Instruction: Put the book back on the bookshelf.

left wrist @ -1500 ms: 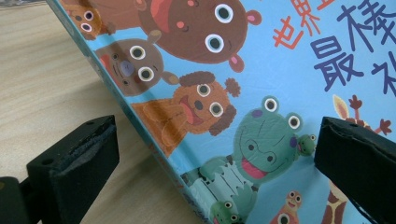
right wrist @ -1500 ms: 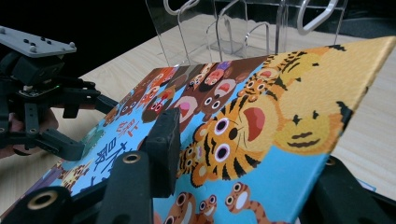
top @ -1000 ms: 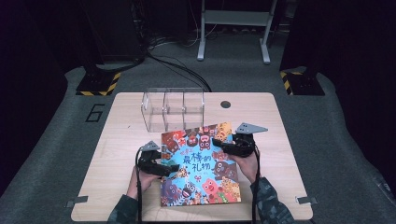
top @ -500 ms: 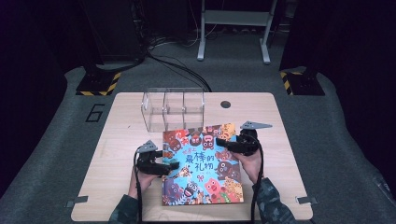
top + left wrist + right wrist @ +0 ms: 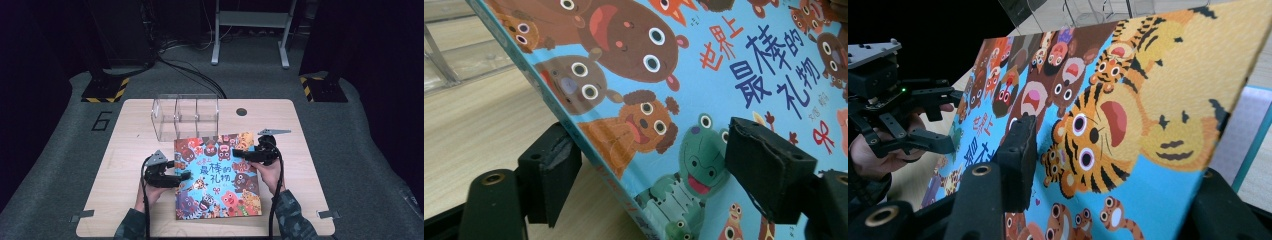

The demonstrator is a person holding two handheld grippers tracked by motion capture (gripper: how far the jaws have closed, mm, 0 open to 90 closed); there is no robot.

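Behind the picture book, touching its far edge, stands a clear divided box. Right gripper clamps the book; left gripper straddles its spine, jaws just closing.

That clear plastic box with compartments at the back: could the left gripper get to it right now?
Probably not at once: the left gripper straddles the colourful picture book's edge, jaws just closing. The clear plastic compartment box stands beyond, bare table between.
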